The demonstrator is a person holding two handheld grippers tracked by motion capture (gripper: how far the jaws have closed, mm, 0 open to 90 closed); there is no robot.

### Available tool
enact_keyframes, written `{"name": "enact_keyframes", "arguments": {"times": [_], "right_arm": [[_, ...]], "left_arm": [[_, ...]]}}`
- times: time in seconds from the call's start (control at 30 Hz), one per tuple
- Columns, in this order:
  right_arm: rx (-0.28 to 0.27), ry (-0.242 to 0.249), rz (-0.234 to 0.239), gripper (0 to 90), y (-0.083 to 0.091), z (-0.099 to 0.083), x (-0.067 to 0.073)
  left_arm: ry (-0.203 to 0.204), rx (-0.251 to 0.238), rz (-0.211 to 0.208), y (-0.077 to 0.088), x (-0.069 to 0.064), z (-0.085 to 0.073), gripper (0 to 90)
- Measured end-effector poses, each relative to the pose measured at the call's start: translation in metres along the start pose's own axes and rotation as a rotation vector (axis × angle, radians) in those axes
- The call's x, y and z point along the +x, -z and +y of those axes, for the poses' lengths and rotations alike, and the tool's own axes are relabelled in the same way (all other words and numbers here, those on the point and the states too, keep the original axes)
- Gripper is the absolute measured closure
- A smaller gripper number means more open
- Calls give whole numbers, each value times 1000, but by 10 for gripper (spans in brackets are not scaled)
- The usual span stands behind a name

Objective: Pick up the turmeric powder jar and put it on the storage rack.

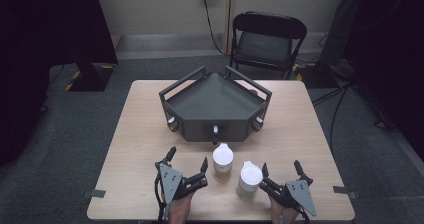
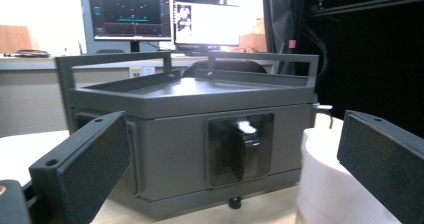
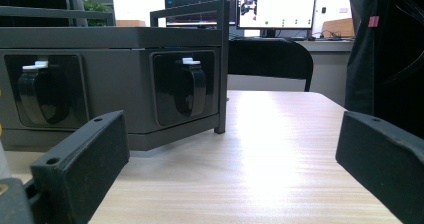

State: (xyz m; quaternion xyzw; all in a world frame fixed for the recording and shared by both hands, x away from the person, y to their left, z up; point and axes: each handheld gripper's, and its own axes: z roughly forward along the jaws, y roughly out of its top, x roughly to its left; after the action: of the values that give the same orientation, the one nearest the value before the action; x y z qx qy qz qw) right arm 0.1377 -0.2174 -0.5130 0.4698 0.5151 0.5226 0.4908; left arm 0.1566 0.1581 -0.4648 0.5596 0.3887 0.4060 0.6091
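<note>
The high view shows two white-lidded plastic cups [image 1: 223,161] [image 1: 248,180] at lower centre, amber contents in one, between the spread, empty left claw [image 1: 187,162] and right claw [image 1: 281,169].

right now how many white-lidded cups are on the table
2. One cup stands just in front of the grey tray; the other cup stands nearer the table's front edge, beside the right hand-held gripper.

In the left gripper view, a white cup [image 2: 330,184] is cut off by the bottom edge, partly hidden behind one jaw. In the right gripper view, the grey box [image 3: 110,79] runs off the left edge. The monitors' [image 3: 276,4] screen contents are too small to read.
</note>
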Motion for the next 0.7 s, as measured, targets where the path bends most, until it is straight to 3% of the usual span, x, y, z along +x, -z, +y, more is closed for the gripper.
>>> {"name": "enact_keyframes", "arguments": {"times": [0.4, 0.7], "right_arm": [[1, 1, 0, 0, 0, 0, 0], [1, 1, -1, 0, 0, 0, 0]], "left_arm": [[18, 8, -95, -11, -1, 7, 2], [-11, 19, -136, -20, -11, 8, 12]]}}
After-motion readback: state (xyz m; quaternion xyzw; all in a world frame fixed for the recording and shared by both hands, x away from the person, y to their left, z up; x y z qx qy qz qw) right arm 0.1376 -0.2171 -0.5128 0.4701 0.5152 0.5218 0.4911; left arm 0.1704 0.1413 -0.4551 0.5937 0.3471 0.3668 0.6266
